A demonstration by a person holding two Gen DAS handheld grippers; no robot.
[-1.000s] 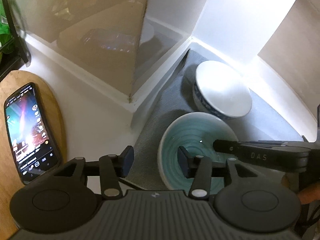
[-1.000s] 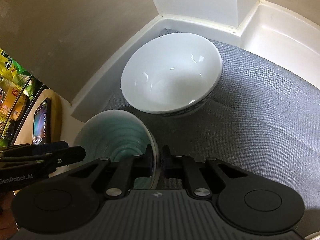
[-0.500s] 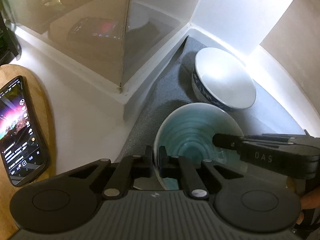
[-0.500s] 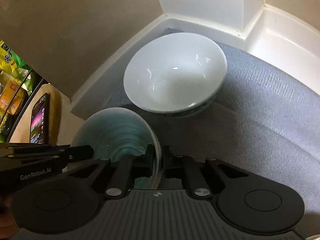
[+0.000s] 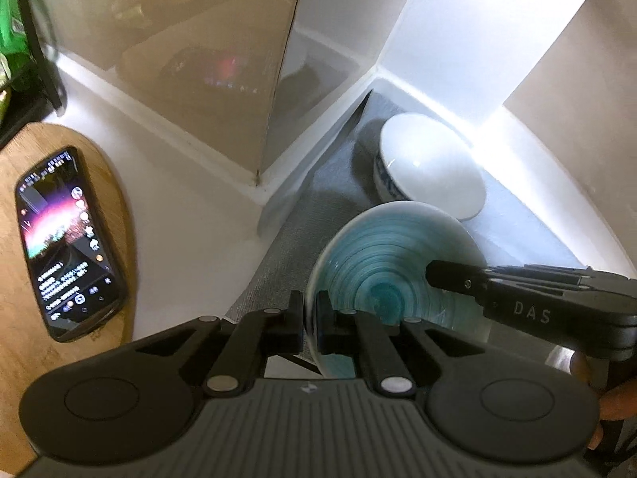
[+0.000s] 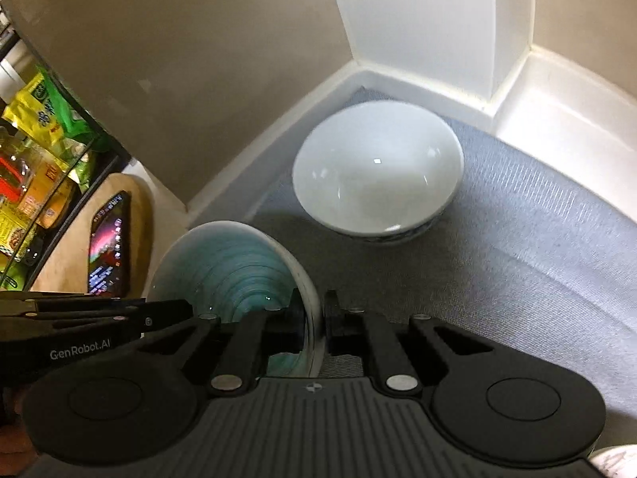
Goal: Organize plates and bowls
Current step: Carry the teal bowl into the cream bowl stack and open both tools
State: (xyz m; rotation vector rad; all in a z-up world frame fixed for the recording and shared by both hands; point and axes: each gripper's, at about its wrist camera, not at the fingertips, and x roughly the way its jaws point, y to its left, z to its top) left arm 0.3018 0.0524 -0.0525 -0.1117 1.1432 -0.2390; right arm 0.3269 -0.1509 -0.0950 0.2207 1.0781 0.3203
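Your left gripper pinches the glazed teal ceramic bowl by its near rim; your right gripper clamps the opposite rim (glaze looks slippery, breakable). White porcelain bowl sits beyond both jaws.

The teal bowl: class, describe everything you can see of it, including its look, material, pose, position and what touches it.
The teal bowl looks like glazed ceramic, with concentric blue-green rings inside and a pale rim. It is empty. The left gripper is shut on its rim at one side and the right gripper is shut on the rim opposite. It sits tilted over the grey mat, just in front of the white bowl. Whether its base touches the mat cannot be seen.
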